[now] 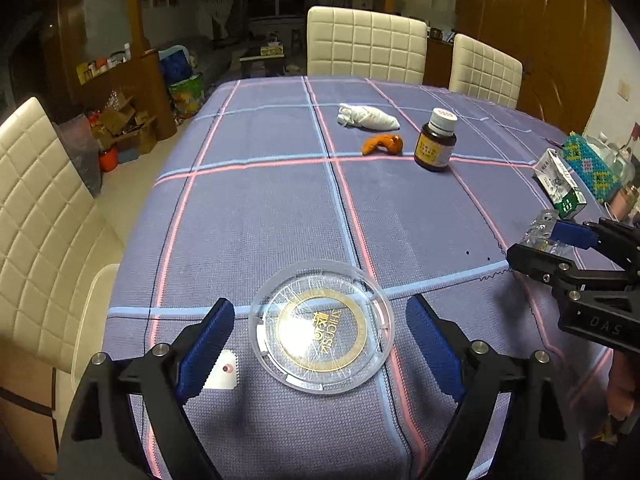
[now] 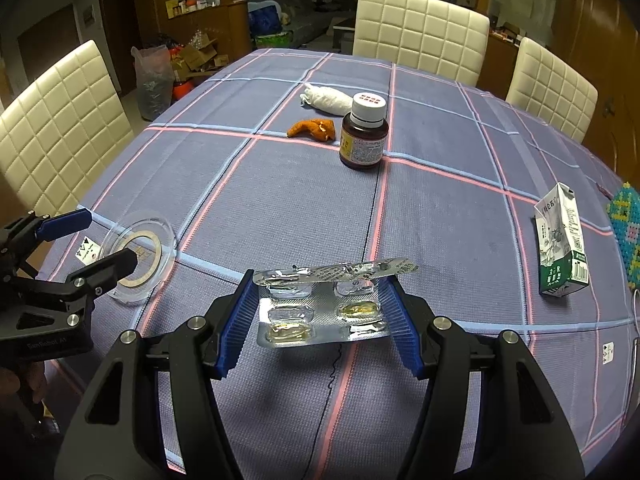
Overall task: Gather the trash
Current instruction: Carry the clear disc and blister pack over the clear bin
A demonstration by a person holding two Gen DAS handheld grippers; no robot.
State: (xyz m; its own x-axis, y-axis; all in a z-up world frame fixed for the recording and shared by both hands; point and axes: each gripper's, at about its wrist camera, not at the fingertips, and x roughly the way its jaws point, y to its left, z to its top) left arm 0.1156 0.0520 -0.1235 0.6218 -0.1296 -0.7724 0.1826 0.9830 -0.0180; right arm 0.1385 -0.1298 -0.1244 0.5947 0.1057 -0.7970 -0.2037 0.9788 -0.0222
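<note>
the beaded box (image 2: 628,236) is cut off at the right edge; the bottle's (image 2: 363,136) label print is too small to read.

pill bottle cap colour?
White, with a red-printed label on top; the pill bottle shows best in the right wrist view.

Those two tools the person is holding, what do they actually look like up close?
Both match. The left tool and right tool each have two angular black arms with triangular cut-outs and round silver bolts. Their fingers end in blue pads with ridged, sawtooth faces. Pale lettering is printed on each black body, too small to read surely. No cables show.
</note>
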